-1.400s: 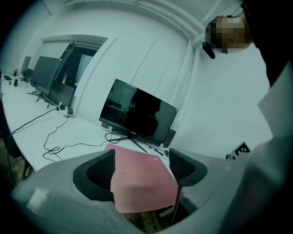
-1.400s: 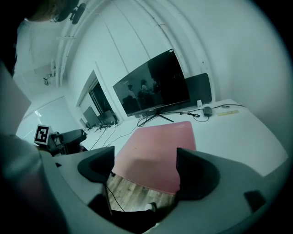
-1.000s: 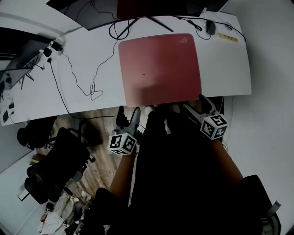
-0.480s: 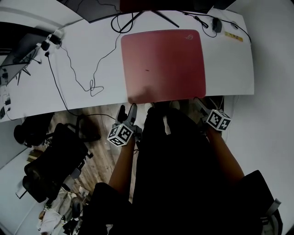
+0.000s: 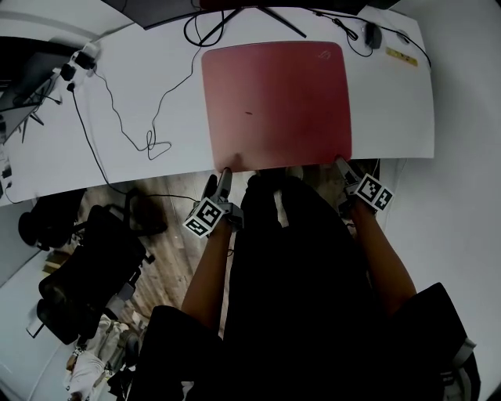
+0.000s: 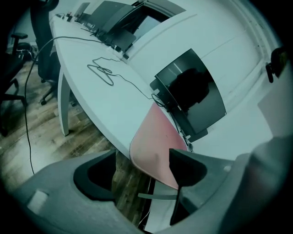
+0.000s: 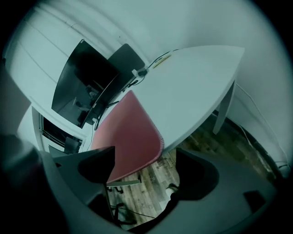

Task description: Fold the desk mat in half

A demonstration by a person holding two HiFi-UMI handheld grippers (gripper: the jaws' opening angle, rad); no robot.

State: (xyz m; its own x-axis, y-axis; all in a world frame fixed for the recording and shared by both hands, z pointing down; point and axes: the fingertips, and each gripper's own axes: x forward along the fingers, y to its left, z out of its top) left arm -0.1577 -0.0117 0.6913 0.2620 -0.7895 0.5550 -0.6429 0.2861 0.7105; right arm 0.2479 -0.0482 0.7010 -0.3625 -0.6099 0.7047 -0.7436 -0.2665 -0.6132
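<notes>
A red desk mat [image 5: 275, 106] lies flat on the white desk [image 5: 117, 164], its near edge overhanging the desk's front. My left gripper [image 5: 221, 178] is open at the mat's near left corner [image 6: 146, 151], which sits between the spread jaws. My right gripper [image 5: 341, 164] is open at the near right corner [image 7: 151, 137], with that corner between its jaws too. Neither pair of jaws has closed on the mat. In both gripper views the mat's corner hangs a little past the desk edge.
A monitor stand [image 5: 250, 19] and black cables [image 5: 149, 141] lie on the desk behind and left of the mat. A mouse [image 5: 373, 33] sits at the far right. An office chair [image 5: 86, 266] stands on the wooden floor to my left. A dark monitor [image 6: 192, 91] is behind the mat.
Both grippers have moved forward from below the desk edge up to the mat's two near corners. The mat has not moved.
</notes>
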